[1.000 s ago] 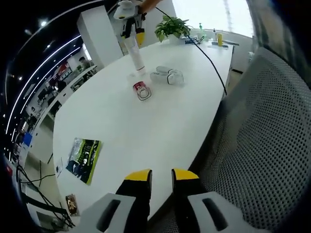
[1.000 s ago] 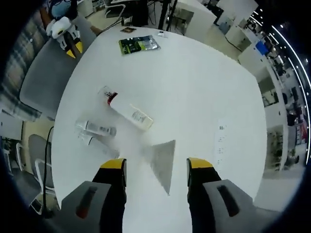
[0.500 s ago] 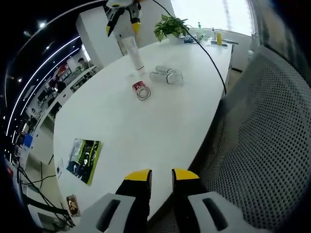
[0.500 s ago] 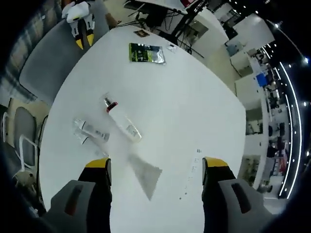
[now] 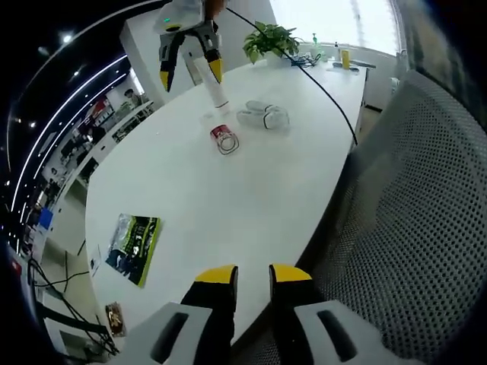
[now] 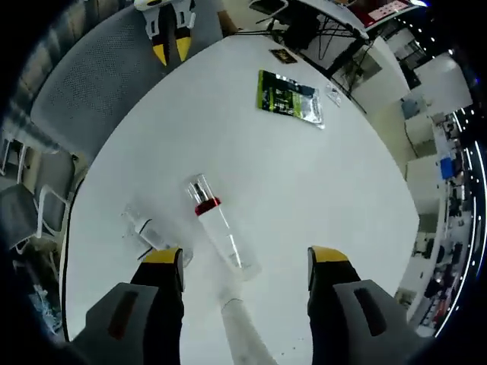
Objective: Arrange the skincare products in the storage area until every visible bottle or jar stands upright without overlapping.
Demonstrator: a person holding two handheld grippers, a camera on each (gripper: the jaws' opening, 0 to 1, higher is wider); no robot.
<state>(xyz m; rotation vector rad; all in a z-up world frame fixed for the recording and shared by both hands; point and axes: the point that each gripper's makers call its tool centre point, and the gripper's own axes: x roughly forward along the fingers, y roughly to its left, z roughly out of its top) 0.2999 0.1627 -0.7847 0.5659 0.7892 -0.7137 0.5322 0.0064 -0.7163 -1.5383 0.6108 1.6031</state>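
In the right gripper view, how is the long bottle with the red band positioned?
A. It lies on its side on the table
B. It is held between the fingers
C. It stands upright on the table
A: the long bottle lies flat on the white table, with the open right gripper above it.

A white oval tabletop (image 5: 228,198) carries a green printed packet (image 5: 133,249) lying flat near one edge. A grey mesh office chair (image 5: 415,228) stands just beside the tabletop. A potted green plant (image 5: 268,39) sits at the far end, with a black cable (image 5: 329,95) running across the surface.
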